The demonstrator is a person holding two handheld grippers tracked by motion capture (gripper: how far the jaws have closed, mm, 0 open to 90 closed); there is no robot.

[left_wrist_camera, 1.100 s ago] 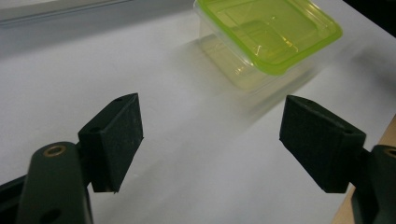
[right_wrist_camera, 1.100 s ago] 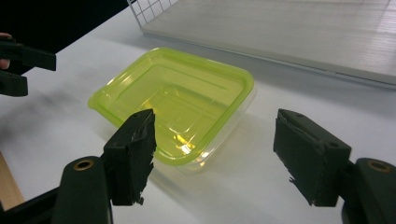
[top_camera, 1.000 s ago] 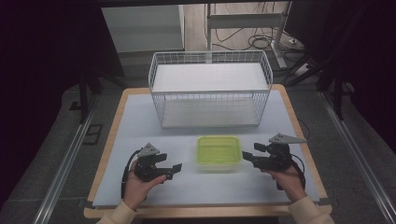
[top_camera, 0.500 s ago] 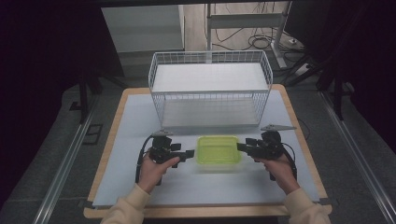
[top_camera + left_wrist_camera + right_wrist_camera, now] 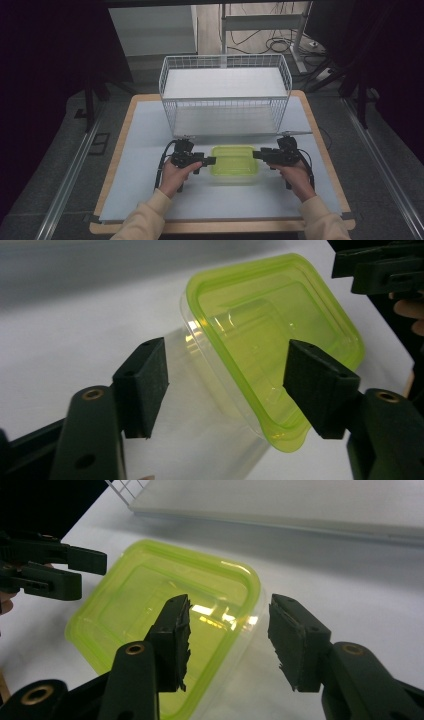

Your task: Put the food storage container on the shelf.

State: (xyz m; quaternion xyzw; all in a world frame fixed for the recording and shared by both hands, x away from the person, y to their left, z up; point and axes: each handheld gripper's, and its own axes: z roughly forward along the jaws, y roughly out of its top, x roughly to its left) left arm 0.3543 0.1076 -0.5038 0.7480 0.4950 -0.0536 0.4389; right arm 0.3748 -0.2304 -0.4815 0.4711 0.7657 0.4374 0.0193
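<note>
- Lower centre of the high view: two sleeved forearms are seen entering from the bottom edge, each hand holding a gripper.
- Left gripper (image 5: 210, 161): placed at the left edge of the container, jaws spread apart. In the left gripper view (image 5: 225, 390) the container's near corner is framed between the two black pads, which are not yet pressed against it.
- Right gripper (image 5: 257, 154): placed at the right edge of the container, jaws likewise apart. In the right gripper view (image 5: 227, 637) the lid's rim is seen between the pads, ungripped.
- Container (image 5: 234, 160): a clear box with a green lid, resting on the white mat (image 5: 140, 145) at the centre of the frame, just in front of the wire basket.
- Wire basket (image 5: 225, 95): standing at the upper centre, white, with nothing visible inside.
- Progress: the approach is judged complete; closing on the container, lifting it and, presumably, placing it in the basket are left to be done.
- Change from the earlier frames: both grippers, formerly well apart from the container and nearer the bottom edge, have been brought inward and forward to flank it; the container itself is unmoved.
</note>
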